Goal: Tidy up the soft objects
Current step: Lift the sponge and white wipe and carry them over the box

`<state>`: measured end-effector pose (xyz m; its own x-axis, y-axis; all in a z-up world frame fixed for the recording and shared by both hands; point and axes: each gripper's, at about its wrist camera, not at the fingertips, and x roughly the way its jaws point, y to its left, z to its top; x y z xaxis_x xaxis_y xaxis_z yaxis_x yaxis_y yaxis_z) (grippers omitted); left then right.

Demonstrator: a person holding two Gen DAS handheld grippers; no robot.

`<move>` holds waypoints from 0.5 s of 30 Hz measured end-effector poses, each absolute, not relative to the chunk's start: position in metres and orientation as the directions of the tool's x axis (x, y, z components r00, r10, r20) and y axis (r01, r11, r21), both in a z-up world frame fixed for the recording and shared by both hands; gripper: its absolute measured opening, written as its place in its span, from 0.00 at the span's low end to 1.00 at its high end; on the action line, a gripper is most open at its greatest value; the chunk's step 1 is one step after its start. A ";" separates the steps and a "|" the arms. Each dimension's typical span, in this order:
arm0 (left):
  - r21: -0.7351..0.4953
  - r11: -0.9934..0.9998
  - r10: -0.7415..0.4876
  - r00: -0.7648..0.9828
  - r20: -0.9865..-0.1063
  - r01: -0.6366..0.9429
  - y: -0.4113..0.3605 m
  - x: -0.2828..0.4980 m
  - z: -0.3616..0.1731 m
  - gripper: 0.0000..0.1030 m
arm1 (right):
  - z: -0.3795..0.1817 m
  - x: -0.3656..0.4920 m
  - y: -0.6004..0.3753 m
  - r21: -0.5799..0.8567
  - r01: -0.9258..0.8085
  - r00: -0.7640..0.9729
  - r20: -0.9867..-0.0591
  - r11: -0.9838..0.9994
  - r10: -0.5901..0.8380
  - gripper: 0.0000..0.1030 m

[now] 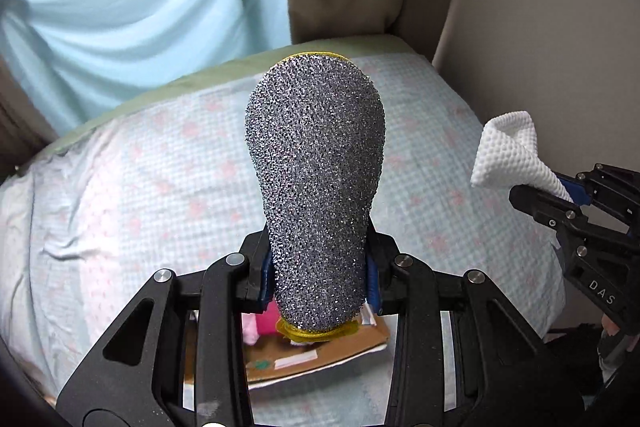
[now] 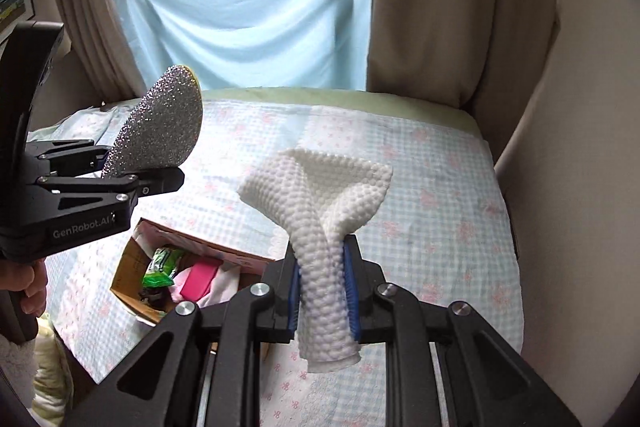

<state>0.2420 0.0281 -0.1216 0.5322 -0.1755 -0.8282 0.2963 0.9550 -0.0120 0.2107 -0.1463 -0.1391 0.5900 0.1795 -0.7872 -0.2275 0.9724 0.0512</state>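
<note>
My left gripper (image 1: pixel 320 267) is shut on a silver glittery scouring pad (image 1: pixel 316 167) with a yellow rim, held upright above the bed. It also shows in the right wrist view (image 2: pixel 164 123), at the left. My right gripper (image 2: pixel 323 287) is shut on a white bumpy cloth (image 2: pixel 320 195), folded and pinched between the blue pads; it shows at the right in the left wrist view (image 1: pixel 512 155). An open cardboard box (image 2: pixel 132 263) lies on the bed below both grippers, holding a pink item (image 2: pixel 198 277) and a green packet (image 2: pixel 160 267).
The bed (image 2: pixel 440 167) has a pale blue checked sheet with pink flowers. A light blue cloth (image 2: pixel 248 15) hangs over the window behind it, with beige curtains (image 2: pixel 424 7) at the right. A wall lies to the right of the bed.
</note>
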 end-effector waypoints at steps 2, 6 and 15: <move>-0.001 0.972 -0.130 0.535 -0.835 0.235 0.051 0.226 -0.126 0.30 | -0.140 0.210 -0.126 0.065 -0.268 0.567 -0.796 0.961 0.212 0.17; -0.020 0.991 -0.085 0.504 -0.859 0.132 0.090 0.203 -0.144 0.30 | -0.151 0.209 -0.089 0.114 -0.317 0.508 -0.818 0.941 0.270 0.17; -0.078 0.997 -0.072 0.379 -0.923 0.001 0.149 0.173 -0.213 0.30 | -0.200 0.218 -0.032 0.170 -0.339 0.371 -0.880 0.925 0.298 0.17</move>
